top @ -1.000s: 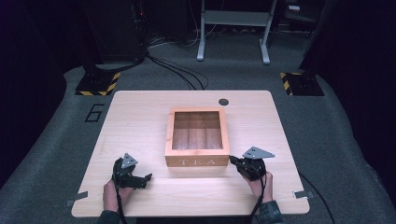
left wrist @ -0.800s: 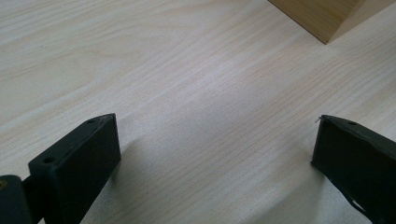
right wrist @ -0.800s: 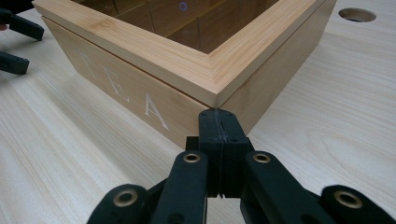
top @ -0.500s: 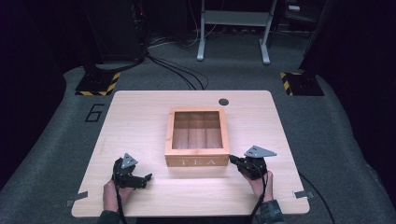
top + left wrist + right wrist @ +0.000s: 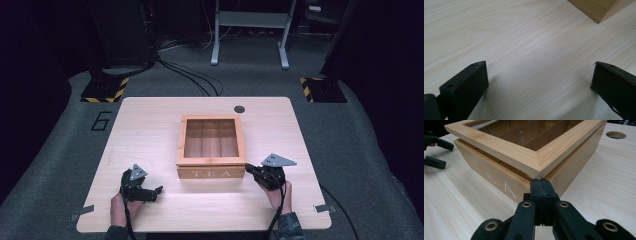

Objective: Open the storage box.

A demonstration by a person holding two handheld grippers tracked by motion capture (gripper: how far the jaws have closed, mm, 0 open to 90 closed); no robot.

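Resting clenched, right gripper [image 5: 541,185] at tea box [image 5: 506,157] corner; left gripper [image 5: 539,82] released.

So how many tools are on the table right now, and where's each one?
2. The left tool sits near the table's front-left, open, apart from the tea box. The right tool is shut, tips at the box's front-right corner under the lid edge.

A: What stands in the way on the bench [image 5: 150,125]?

B: 1 tea box [image 5: 211,172], in the middle. The right tool [image 5: 541,185], tips pressed together, sits right at its front right corner, under the lid's edge.

A: And the left tool [image 5: 539,75]?

B: Bare wood between its 2 spread tips, and open bench from there to the box.
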